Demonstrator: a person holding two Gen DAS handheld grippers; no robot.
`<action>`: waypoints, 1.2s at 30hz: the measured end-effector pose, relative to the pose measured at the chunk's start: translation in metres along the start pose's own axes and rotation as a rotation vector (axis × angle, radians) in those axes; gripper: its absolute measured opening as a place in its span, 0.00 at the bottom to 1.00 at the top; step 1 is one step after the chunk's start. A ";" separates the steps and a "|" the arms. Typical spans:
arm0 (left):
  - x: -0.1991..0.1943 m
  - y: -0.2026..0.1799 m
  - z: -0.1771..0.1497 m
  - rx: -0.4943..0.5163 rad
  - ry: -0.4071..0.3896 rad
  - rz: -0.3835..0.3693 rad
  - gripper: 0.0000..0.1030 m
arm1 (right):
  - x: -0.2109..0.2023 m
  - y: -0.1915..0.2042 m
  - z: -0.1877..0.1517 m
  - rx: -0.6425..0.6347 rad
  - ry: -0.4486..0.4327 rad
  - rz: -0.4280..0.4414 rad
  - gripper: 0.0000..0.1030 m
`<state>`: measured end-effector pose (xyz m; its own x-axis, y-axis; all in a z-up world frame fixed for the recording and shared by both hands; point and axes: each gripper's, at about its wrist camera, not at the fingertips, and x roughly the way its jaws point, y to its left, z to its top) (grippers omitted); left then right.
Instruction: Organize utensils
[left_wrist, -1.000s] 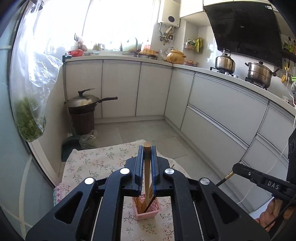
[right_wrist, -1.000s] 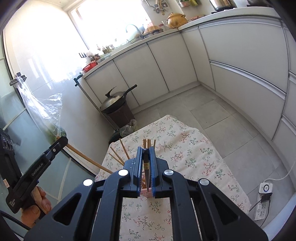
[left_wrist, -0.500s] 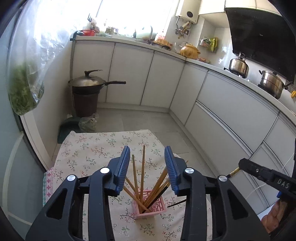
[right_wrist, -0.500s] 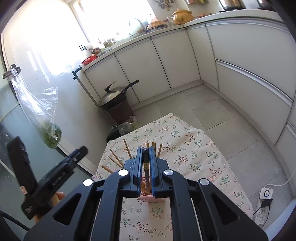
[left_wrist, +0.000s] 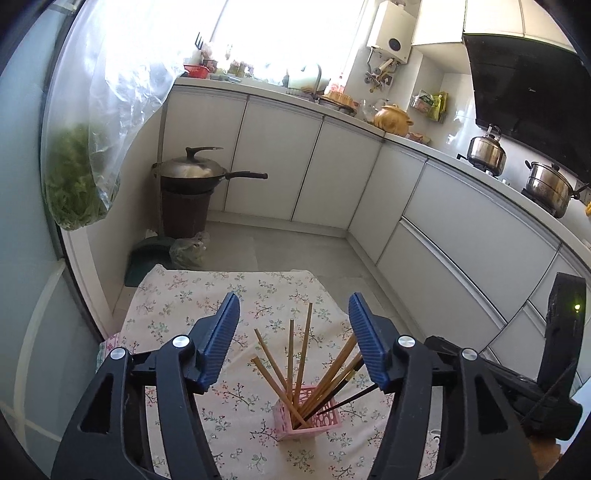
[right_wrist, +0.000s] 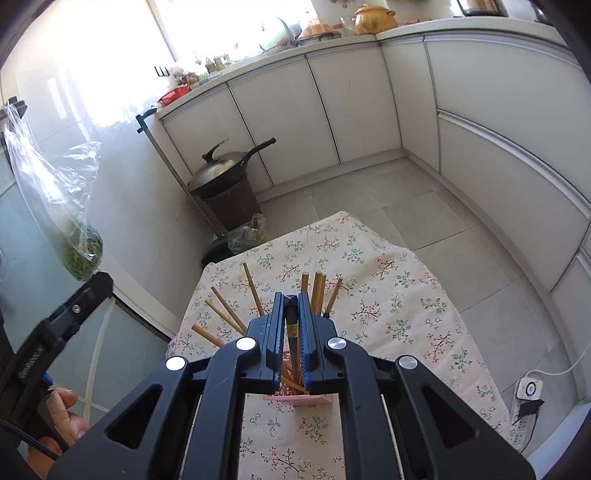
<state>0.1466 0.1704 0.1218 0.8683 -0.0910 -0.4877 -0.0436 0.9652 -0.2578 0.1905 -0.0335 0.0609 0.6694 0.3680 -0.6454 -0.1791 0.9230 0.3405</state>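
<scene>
- A pink slotted basket (left_wrist: 307, 412) stands on the floral-clothed bench (left_wrist: 192, 295), holding splayed wooden chopsticks (left_wrist: 303, 345).
- The right gripper (right_wrist: 291, 306) pinches a dark chopstick (right_wrist: 292, 332) above the basket; only the right wrist view shows this grip.
- The left gripper (left_wrist: 293, 332), clamped on a chopstick a second ago, is opening with nothing gripped.

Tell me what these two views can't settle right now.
- Pink holder: right wrist view, mostly behind the right gripper.
- Dark chopstick: its lower tip is hidden there too.
- Right gripper's jaws: left wrist view, behind the left gripper, whose jaws are opening.
</scene>
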 end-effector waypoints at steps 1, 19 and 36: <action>0.001 0.001 0.000 -0.001 0.005 0.005 0.58 | 0.007 0.001 -0.002 0.001 0.003 0.006 0.12; -0.024 -0.035 -0.015 0.104 -0.037 0.050 0.78 | -0.038 0.006 -0.011 -0.080 -0.075 -0.061 0.26; -0.054 -0.057 -0.059 0.171 -0.086 0.139 0.93 | -0.090 -0.031 -0.060 -0.002 -0.174 -0.127 0.82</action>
<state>0.0729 0.1059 0.1140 0.8991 0.0598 -0.4337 -0.0875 0.9952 -0.0441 0.0924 -0.0888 0.0678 0.8011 0.2242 -0.5549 -0.0867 0.9609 0.2630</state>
